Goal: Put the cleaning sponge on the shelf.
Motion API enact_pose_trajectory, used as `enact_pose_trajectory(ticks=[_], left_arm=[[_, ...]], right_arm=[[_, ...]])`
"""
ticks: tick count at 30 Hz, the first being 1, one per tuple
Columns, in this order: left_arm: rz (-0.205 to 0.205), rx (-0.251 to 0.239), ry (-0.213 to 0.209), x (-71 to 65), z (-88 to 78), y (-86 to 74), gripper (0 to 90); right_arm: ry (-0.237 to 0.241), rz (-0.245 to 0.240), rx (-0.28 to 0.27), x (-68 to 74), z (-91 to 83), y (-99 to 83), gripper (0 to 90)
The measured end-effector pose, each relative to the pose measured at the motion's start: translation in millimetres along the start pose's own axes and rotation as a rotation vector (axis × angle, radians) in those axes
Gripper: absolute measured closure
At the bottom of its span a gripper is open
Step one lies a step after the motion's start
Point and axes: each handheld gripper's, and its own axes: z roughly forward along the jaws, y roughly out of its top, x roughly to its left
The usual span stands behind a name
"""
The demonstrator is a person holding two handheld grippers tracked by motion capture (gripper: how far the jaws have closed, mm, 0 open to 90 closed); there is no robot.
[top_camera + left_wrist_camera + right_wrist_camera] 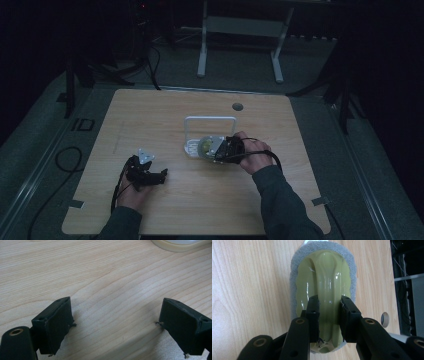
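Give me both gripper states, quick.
Left gripper: open, holding nothing.
Right gripper: shut on the sponge scrubber's green handle.

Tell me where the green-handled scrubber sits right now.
The scrubber is clamped by its raised green handle in the right tool; in the high view it hangs near the table's middle, just in front of the white rack.

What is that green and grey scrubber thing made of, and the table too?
The scrubber: its green top looks like smooth, glossy plastic, since light glints off it; the grey rim looks like soft, fuzzy sponge or scouring pad. The right gripper pinches its raised ridge. The table looks like pale matte wood or wood-look laminate, showing grain lines.
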Motion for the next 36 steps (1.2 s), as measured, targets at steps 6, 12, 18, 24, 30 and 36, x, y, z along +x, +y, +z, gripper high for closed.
enact_pose_trajectory(ticks=[6,12,18,24,30,36], left_arm=[[0.0,0.0,0.0,0.0,0.0,0.0,11.5],[-0.001,0.0,0.0,-0.1,0.0,0.0,11.5],[-0.001,0.0,0.0,-0.1,0.0,0.0,11.5],[-0.001,-0.001,0.0,-0.1,0.1,-0.1,11.5],[-0.001,-0.001,0.0,-0.1,0.1,-0.1,11.5],[-0.002,-0.002,0.001,-0.1,0.1,-0.1,11.5]], right_arm=[[0.0,-0.007,-0.001,-0.9,3.3,1.8,71.9],[0.001,-0.016,-0.006,-3.7,6.9,4.8,71.9],[-0.003,-0.038,-0.007,-6.5,9.7,11.5,71.9],[-0.001,-0.039,-0.006,-6.8,13.3,12.1,71.9],[-0.002,-0.042,-0.007,-6.7,16.2,12.8,71.9],[-0.002,-0.049,-0.004,-7.2,18.3,13.4,72.0]])
